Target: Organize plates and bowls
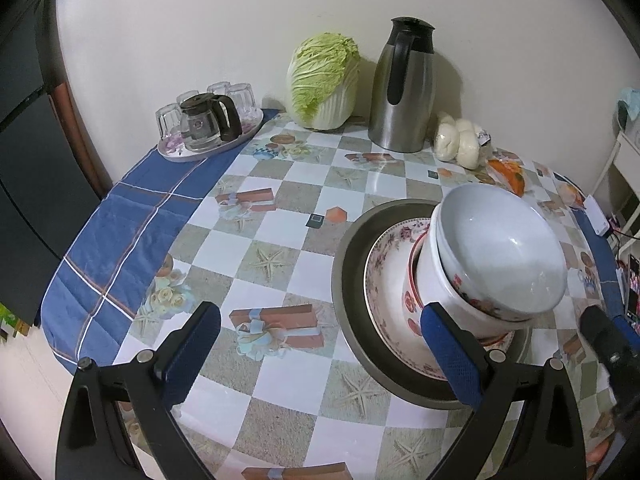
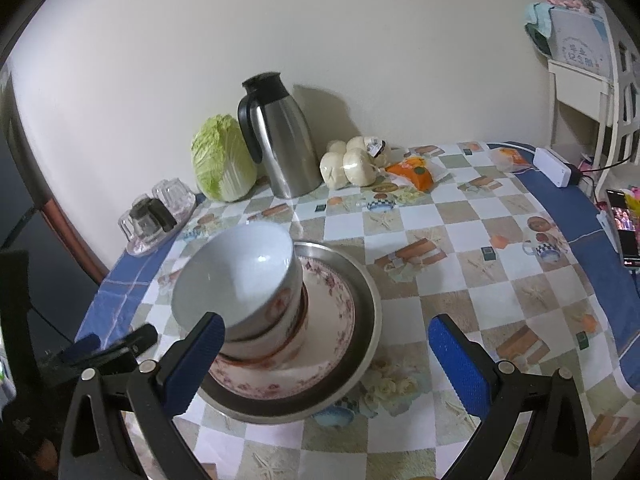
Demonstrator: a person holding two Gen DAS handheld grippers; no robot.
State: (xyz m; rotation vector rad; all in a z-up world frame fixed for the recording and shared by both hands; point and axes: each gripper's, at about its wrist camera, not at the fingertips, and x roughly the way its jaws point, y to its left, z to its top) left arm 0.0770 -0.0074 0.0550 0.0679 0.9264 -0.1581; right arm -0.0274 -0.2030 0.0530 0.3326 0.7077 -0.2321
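A stack of white bowls with red flower patterns (image 1: 492, 264) (image 2: 240, 280) stands in a floral-rimmed plate (image 1: 384, 276) (image 2: 332, 316), which lies in a grey metal plate (image 1: 348, 264) (image 2: 368, 292). My left gripper (image 1: 320, 328) is open over the tablecloth, its right finger just in front of the stack. My right gripper (image 2: 328, 340) is open too, its left finger in front of the bowls and nothing between the fingers. The other gripper shows at each view's edge, the right gripper (image 1: 608, 340) and the left gripper (image 2: 116, 348).
At the back by the wall stand a cabbage (image 1: 324, 80), a steel thermos jug (image 1: 404, 88), bagged buns (image 1: 456, 140) and a tray with glasses and a coffee pot (image 1: 208, 124). An orange packet (image 2: 412, 170), a white box (image 2: 554, 166) and a phone (image 2: 624, 224) lie right.
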